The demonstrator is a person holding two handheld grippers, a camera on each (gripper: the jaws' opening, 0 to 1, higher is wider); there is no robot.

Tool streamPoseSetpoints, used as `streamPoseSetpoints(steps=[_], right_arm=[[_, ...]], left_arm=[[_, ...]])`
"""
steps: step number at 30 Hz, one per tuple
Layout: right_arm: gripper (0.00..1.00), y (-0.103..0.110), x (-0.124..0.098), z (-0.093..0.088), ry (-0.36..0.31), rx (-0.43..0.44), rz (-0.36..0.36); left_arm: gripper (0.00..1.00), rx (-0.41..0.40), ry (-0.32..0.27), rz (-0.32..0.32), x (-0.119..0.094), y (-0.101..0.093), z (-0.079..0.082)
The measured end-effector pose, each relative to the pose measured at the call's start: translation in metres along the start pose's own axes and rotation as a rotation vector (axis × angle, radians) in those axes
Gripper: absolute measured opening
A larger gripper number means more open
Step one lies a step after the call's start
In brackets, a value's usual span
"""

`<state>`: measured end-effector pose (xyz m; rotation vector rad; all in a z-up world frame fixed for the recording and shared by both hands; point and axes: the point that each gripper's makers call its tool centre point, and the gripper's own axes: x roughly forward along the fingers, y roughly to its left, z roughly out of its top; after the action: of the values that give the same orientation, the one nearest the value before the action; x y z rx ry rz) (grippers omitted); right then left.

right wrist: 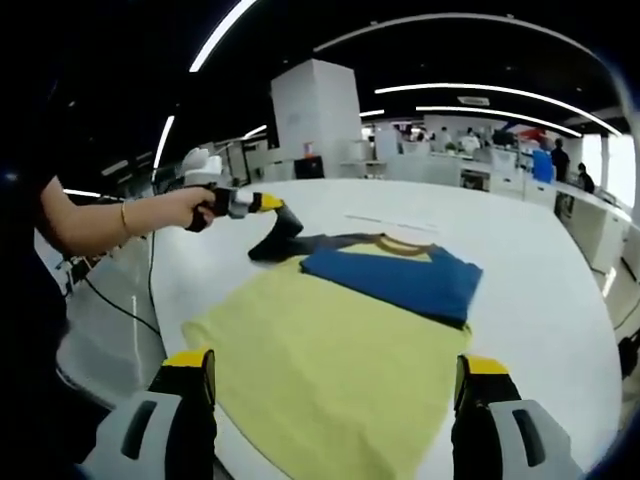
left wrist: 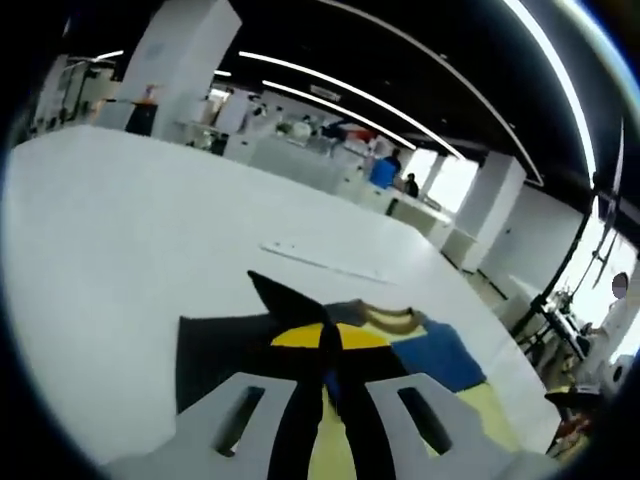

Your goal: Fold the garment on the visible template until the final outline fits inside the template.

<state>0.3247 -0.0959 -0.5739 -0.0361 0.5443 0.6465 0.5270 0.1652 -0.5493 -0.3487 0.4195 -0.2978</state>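
A T-shirt with a yellow body (right wrist: 330, 350) lies flat on the white table (right wrist: 540, 240). Its blue sleeve (right wrist: 400, 275) is folded across the chest below the tan collar (right wrist: 400, 243). Its dark navy sleeve (right wrist: 285, 240) is lifted off the table, with my left gripper (right wrist: 288, 222) shut on it in a person's hand (right wrist: 195, 208). In the left gripper view the dark sleeve (left wrist: 285, 300) stands up between the closed jaws of my left gripper (left wrist: 325, 345), with the blue sleeve (left wrist: 440, 355) to the right. My right gripper (right wrist: 335, 400) is open over the shirt's near hem, holding nothing.
A thin pale strip (right wrist: 390, 222) lies on the table beyond the collar. The table's curved edge (right wrist: 150, 330) runs close to the shirt's left side. A white pillar (right wrist: 315, 115), desks and people stand far behind.
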Motion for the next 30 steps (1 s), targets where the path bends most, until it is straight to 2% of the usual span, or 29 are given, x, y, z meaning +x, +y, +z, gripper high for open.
streamPoseSetpoints(steps=[14,17,21,26,30], right_arm=[[0.99,-0.004,0.000,-0.004,0.012,0.008,-0.006],[0.99,-0.007,0.000,-0.006,0.016,0.012,-0.010],[0.98,-0.008,0.000,-0.007,0.017,0.015,-0.013],[0.98,-0.009,0.001,-0.008,0.015,0.023,-0.014],[0.98,-0.011,-0.001,-0.011,0.020,0.026,-0.014]], left_arm=[[0.00,0.006,0.000,-0.073,0.027,-0.043,0.001],[0.00,0.005,-0.009,-0.116,0.033,-0.059,0.001],[0.00,0.027,-0.007,-0.145,0.039,-0.073,-0.002],[0.00,0.011,-0.026,-0.175,0.045,-0.089,-0.001],[0.00,0.022,-0.016,-0.208,0.051,-0.101,-0.008]])
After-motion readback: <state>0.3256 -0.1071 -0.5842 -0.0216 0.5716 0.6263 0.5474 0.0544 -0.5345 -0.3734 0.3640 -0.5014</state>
